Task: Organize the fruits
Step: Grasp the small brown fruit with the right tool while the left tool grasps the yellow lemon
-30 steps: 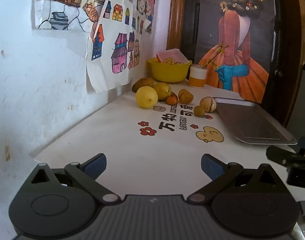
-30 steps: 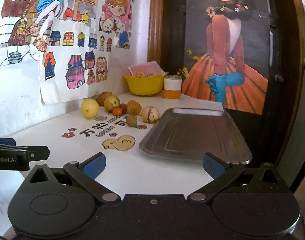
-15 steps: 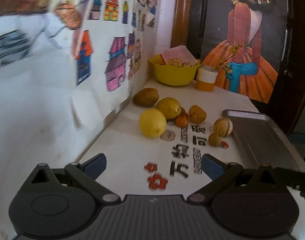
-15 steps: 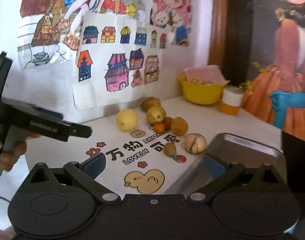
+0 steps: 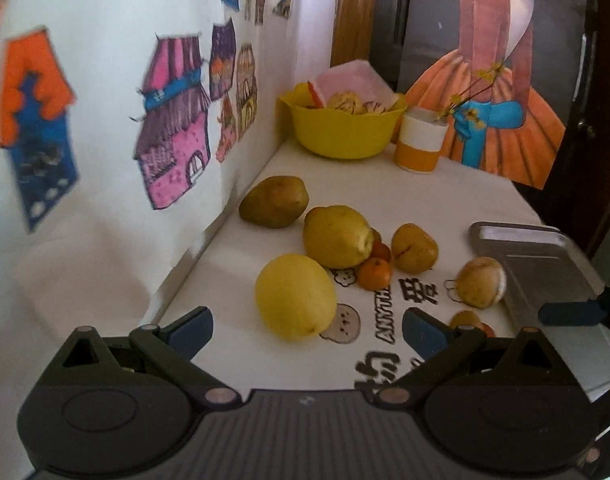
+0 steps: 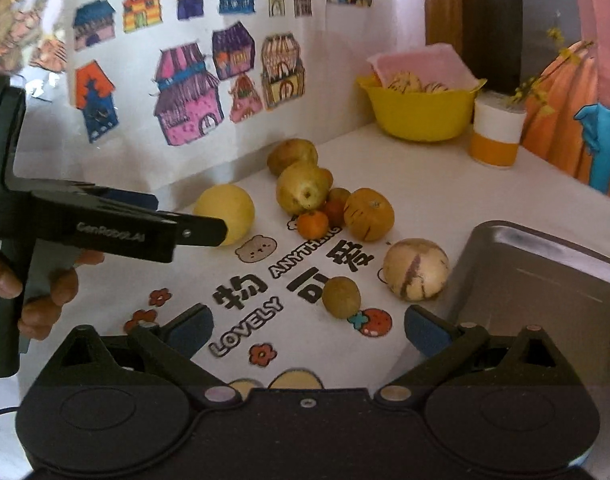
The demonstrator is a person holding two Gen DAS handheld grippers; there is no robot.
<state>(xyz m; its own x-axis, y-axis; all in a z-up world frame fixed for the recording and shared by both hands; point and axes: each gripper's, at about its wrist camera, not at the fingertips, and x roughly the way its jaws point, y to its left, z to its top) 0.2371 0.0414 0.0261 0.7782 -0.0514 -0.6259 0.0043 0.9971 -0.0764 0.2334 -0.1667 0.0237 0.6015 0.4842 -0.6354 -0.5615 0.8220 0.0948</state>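
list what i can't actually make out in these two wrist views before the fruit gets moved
- Metal tray: cut off by the right edge in both views, so most of its inside is unseen.
- Yellow bowl: its contents are partly hidden by the rim and a pink sheet.
- Small red fruit, right wrist view: mostly hidden behind the small orange.
- Wall drawings, left wrist view: blurred.
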